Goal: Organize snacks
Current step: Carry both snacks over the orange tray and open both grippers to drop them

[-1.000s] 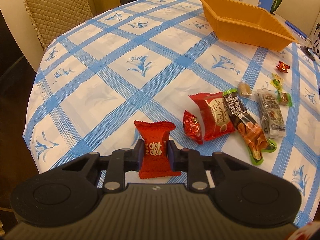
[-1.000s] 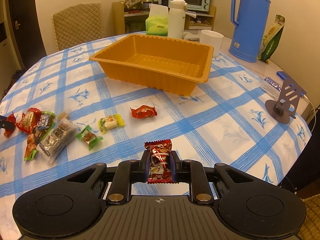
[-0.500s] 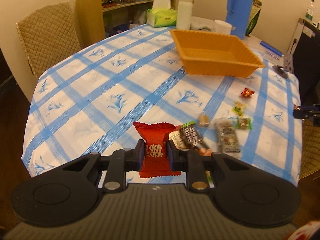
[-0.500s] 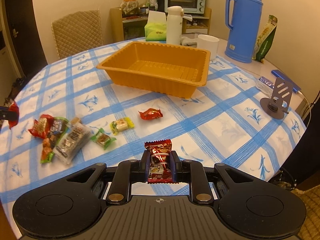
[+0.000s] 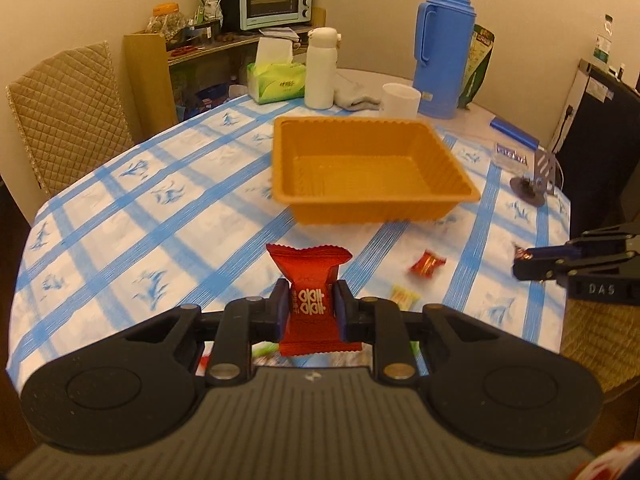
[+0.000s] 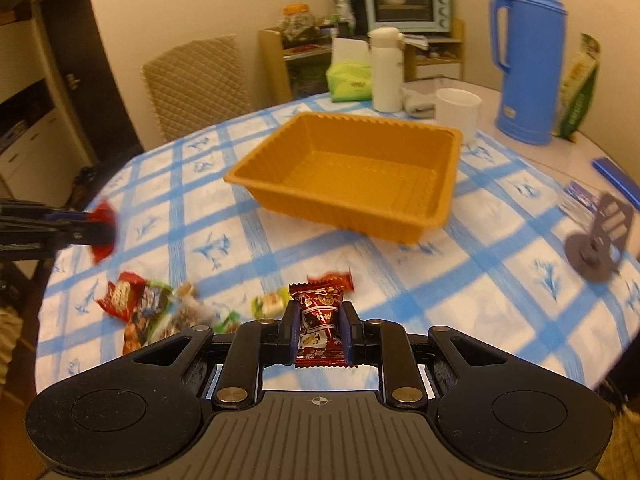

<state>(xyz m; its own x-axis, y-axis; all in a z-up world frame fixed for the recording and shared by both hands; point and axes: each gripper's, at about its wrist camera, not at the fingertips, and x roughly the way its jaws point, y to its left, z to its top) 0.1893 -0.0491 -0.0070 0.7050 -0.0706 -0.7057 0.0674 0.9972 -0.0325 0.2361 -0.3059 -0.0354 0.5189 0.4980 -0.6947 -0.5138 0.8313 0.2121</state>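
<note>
My left gripper (image 5: 309,309) is shut on a bright red snack packet (image 5: 309,280) with white characters, held above the blue-checked tablecloth. The empty orange tray (image 5: 372,204) stands ahead of it, a little to the right. My right gripper (image 6: 319,332) is shut on a dark red candy packet (image 6: 320,312), also lifted off the table, with the orange tray (image 6: 344,208) beyond it. Each gripper shows in the other view: the right gripper (image 5: 524,261) at the right edge, the left gripper (image 6: 102,226) at the left edge. Several loose snacks (image 6: 148,308) lie on the cloth near the front.
At the back of the round table stand a blue thermos (image 5: 442,48), a white cup (image 5: 400,98), a white bottle (image 5: 320,66) and a green tissue box (image 5: 276,84). A grey phone stand (image 6: 598,240) sits at the right. A quilted chair (image 5: 68,112) is at the left.
Both grippers have risen with their packets and tipped up, so the tray and the back of the table fill the views. The left gripper has swung towards the tray, away from the snack pile.
</note>
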